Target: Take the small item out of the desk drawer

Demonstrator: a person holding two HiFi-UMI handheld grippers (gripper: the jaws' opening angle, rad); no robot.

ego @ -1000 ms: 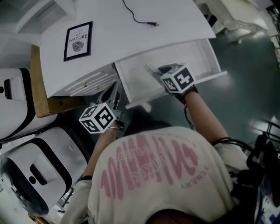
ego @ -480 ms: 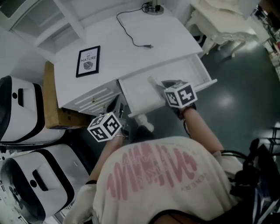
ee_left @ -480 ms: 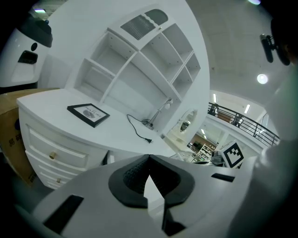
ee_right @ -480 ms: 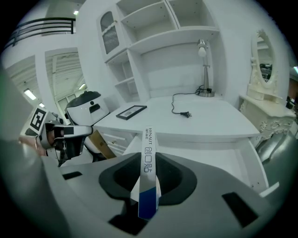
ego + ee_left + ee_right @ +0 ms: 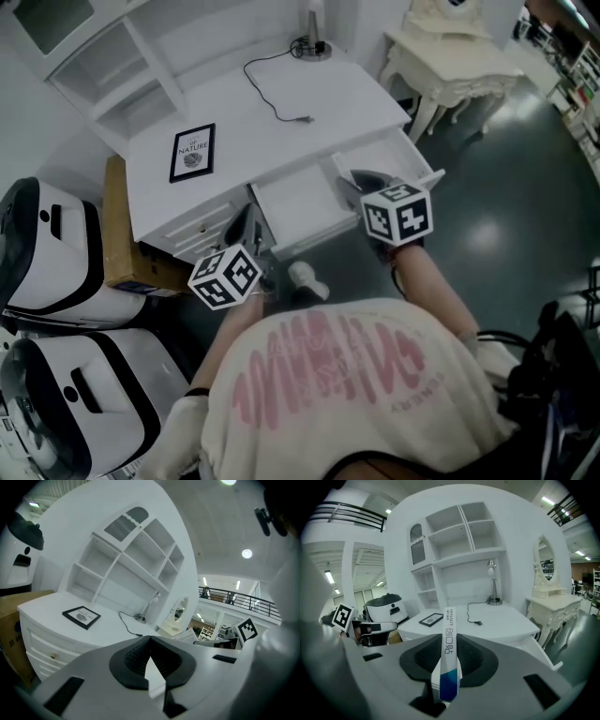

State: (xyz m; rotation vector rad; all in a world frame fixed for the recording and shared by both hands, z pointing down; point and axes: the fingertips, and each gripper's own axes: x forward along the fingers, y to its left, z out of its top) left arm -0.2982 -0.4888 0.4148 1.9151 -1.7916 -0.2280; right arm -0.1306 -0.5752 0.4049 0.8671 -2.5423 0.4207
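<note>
The white desk's drawer [image 5: 298, 208] stands pulled out, and its bare bottom shows. My right gripper [image 5: 360, 181] hangs over the drawer's right part, above its front edge. In the right gripper view this gripper [image 5: 448, 670] is shut on a small flat white box [image 5: 450, 630] with a blue end and dark print; the box sticks up between the pads. My left gripper [image 5: 241, 225] sits low at the drawer's left front corner, beside the desk's side drawers. In the left gripper view its dark pads [image 5: 133, 656] meet at the tips with nothing between them.
On the desk top lie a framed picture [image 5: 192, 152] and a black cable [image 5: 272, 92] that runs to a lamp base [image 5: 313, 45]. A shelf unit [image 5: 103, 66] rises behind. A cardboard box [image 5: 120, 234] and two white-and-black machines [image 5: 42, 253] stand left; an ornate side table [image 5: 450, 66] stands right.
My right gripper has come up and back out of the drawer with the box in it. The head view has pulled back and shows more of the room. The left gripper has barely moved.
</note>
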